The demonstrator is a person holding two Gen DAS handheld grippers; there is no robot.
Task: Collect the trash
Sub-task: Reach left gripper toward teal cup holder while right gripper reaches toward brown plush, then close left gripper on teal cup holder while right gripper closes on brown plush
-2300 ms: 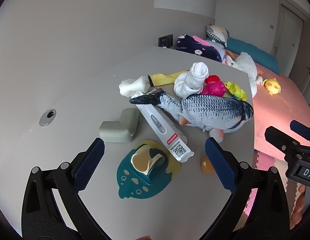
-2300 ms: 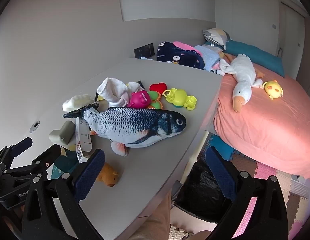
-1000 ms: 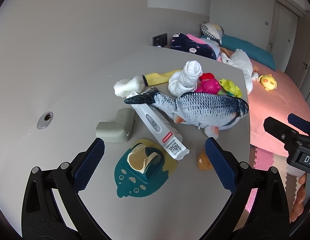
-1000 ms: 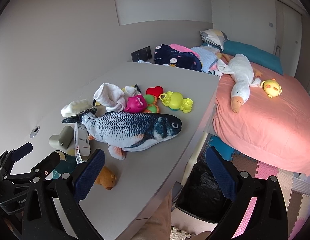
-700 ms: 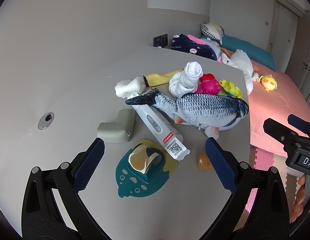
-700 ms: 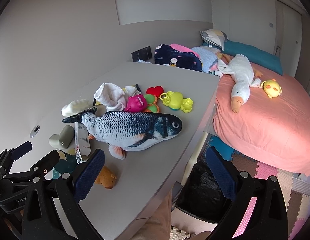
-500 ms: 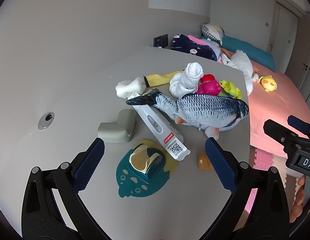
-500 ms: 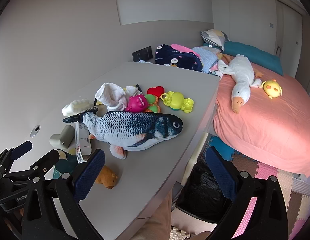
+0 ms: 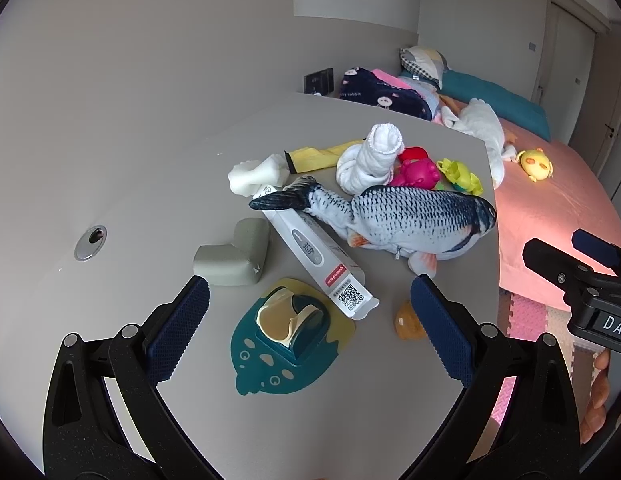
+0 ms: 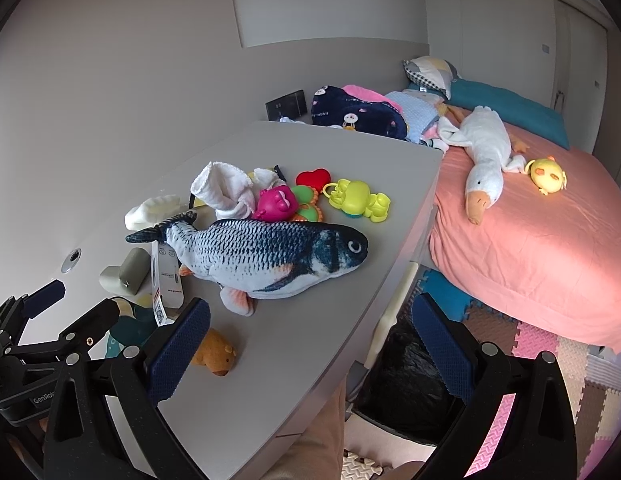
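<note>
A white thermometer box (image 9: 316,254) lies on the grey table (image 9: 150,168), its far end under the tail of a plush fish (image 9: 410,220). The box also shows in the right wrist view (image 10: 165,280). My left gripper (image 9: 306,332) is open and empty, hovering above a teal fish-shaped mat (image 9: 286,340) with a peeled pad on it. My right gripper (image 10: 310,340) is open and empty over the table's front edge. A bin with a black bag (image 10: 406,384) stands on the floor beside the table.
A grey corner guard (image 9: 234,256), a white foam piece (image 9: 254,174), a rolled white cloth (image 9: 370,160), a yellow strip (image 9: 314,156), coloured plastic toys (image 10: 310,200) and a small orange toy (image 10: 214,354) lie on the table. A pink bed (image 10: 550,240) with a goose plush stands at the right.
Both views have shifted only slightly. Both grippers stay open and empty. Nothing on the table has moved.
</note>
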